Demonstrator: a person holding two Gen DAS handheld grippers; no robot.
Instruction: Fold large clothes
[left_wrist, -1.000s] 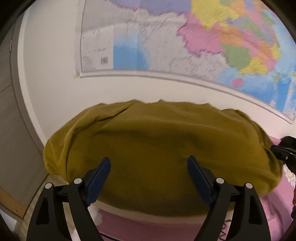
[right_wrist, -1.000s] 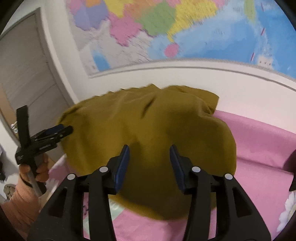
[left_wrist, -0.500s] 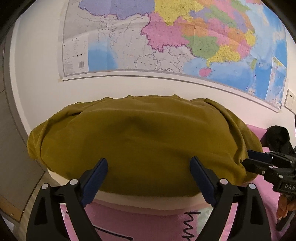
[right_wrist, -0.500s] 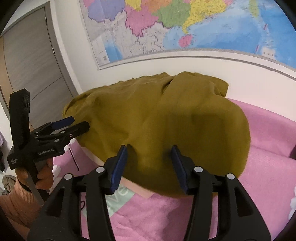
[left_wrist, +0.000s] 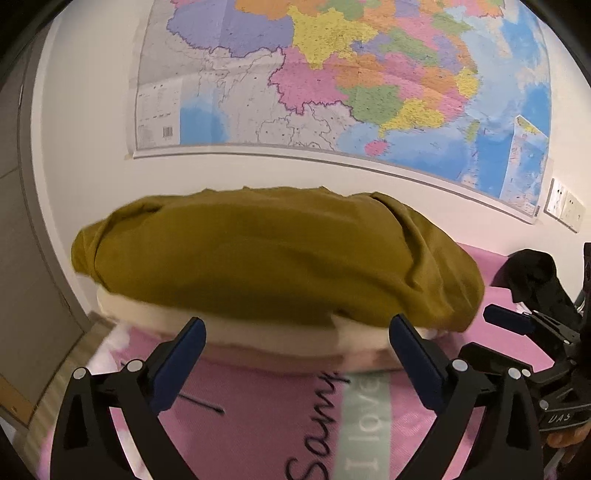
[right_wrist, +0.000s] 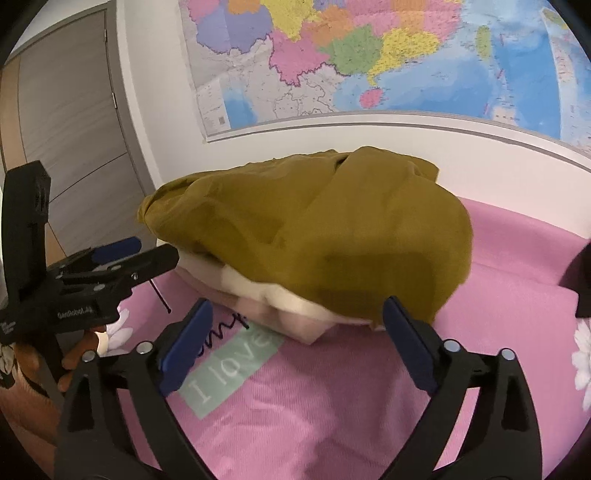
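Nearest in the left wrist view is the left gripper (left_wrist: 297, 334), black with blue pads. Its jaws stand far apart and are opening at this moment, with nothing between them. Under it lies the pink bed cover (left_wrist: 258, 417) with a pale green printed label and dark script letters on it. A thin black stick (left_wrist: 201, 403) lies on the cover, near the left finger.

In the right wrist view the right gripper (right_wrist: 297, 321) is released too – its jaws are opening wide and no cloth is between the pads. The same pink cover shows white flower prints at its right edge.

A little farther, the mustard-yellow folded garment (left_wrist: 273, 258) lies on top of a cream-white folded cloth (left_wrist: 258, 336), and both rest on the bed, just beyond the fingertips of the two grippers. The yellow fabric touches neither gripper. Its right part has loose wrinkles, and one layer lies over another.

To the right, a black piece of clothing (left_wrist: 532, 269) lies on the cover.

Farthest is the white wall with a large coloured map (left_wrist: 351, 81) – and in the right wrist view a grey door (right_wrist: 70, 122) stands at the left.
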